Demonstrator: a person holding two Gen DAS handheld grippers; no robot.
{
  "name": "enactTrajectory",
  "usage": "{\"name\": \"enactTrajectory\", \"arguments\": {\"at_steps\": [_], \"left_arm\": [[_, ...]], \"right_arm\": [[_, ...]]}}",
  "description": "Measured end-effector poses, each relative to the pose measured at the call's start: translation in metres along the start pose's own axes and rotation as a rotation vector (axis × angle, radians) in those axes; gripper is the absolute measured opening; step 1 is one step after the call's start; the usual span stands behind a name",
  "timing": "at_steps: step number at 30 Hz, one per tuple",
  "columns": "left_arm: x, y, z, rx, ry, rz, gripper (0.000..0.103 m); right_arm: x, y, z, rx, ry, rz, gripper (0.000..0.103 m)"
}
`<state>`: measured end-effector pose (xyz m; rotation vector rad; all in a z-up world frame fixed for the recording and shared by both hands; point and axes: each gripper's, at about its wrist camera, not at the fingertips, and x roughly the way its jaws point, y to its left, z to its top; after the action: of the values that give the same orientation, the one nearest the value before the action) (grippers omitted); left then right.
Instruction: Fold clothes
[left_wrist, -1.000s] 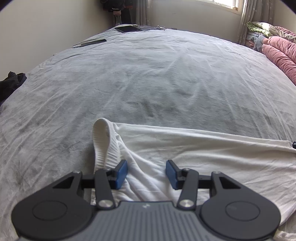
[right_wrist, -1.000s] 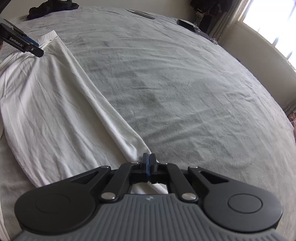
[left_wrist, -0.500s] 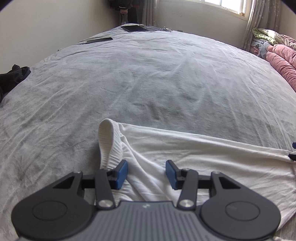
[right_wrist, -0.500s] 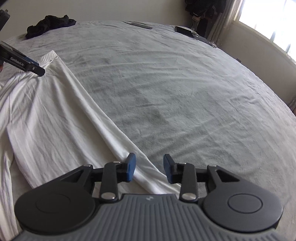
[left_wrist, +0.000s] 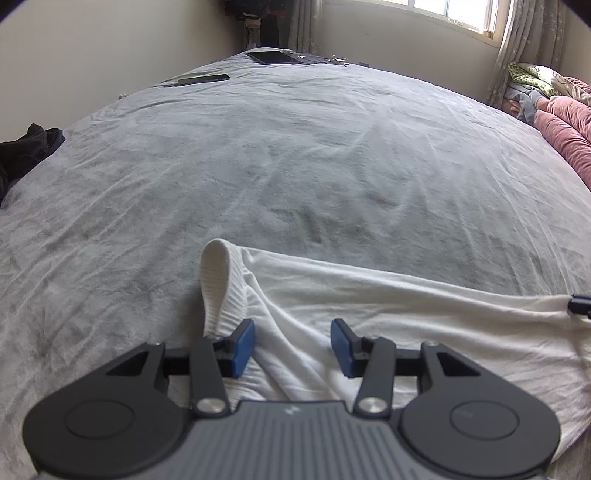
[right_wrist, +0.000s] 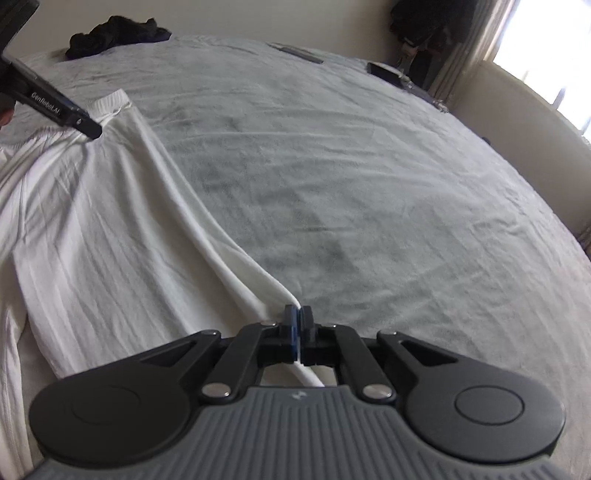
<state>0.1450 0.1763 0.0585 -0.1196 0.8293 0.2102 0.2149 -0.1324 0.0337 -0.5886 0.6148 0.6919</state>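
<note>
Bed: a wide bed (left_wrist: 295, 155) under a wrinkled grey cover fills both views, reaching back to the walls and a bright window.
White garment: a long white garment (right_wrist: 92, 240) lies spread along the near edge of the bed, its ribbed band (left_wrist: 221, 280) raised in a loop at the left end.
Pink bedding: a bundle of pink bedding (left_wrist: 565, 129) sits at the bed's right edge, well apart from the garment.
Dark clothing: a black heap (right_wrist: 114, 33) lies at the far left corner.
Left tool: the left tool (left_wrist: 291, 341) hangs over the band end with its blue pads (left_wrist: 243, 345) about half apart; the left pad is at the ribbed band, white folds lie between the pads, and neither visibly presses.
Right tool: the right tool (right_wrist: 297, 319) has its pads clamped together on the garment's narrow folded edge.
Flat devices: a dark tablet (left_wrist: 273, 57) and a slim dark device (left_wrist: 203, 78) rest at the far end.
</note>
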Motion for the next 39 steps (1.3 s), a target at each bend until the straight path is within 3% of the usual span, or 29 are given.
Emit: {"name": "enactTrajectory", "arguments": {"at_steps": [5, 12, 21, 25, 28, 30, 34, 39], "left_arm": [[-0.003, 0.0, 0.001, 0.007, -0.023, 0.012, 0.047], [0.002, 0.006, 0.001, -0.001, -0.006, 0.022, 0.047], [0.001, 0.021, 0.007, -0.066, -0.01, 0.027, 0.047], [0.0, 0.025, 0.009, -0.084, -0.007, 0.024, 0.047], [0.005, 0.021, 0.006, -0.065, 0.012, 0.018, 0.047], [0.007, 0.018, 0.005, -0.048, 0.019, 0.028, 0.047], [0.01, 0.019, 0.003, -0.044, 0.035, 0.034, 0.047], [0.01, 0.019, 0.003, -0.046, 0.037, 0.031, 0.047]], "right_arm": [[0.006, -0.001, 0.004, -0.014, -0.02, -0.115, 0.002], [0.035, 0.017, -0.005, -0.066, 0.062, -0.155, 0.005], [-0.013, -0.009, -0.009, 0.154, -0.036, -0.171, 0.009], [-0.035, -0.018, -0.035, 0.292, -0.019, -0.153, 0.009], [-0.038, -0.024, -0.064, 0.387, 0.052, -0.154, 0.009], [-0.041, -0.026, -0.084, 0.422, 0.082, -0.177, 0.009], [-0.067, -0.046, -0.122, 0.569, 0.054, -0.214, 0.022], [-0.096, -0.075, -0.162, 0.689, 0.078, -0.305, 0.022]]}}
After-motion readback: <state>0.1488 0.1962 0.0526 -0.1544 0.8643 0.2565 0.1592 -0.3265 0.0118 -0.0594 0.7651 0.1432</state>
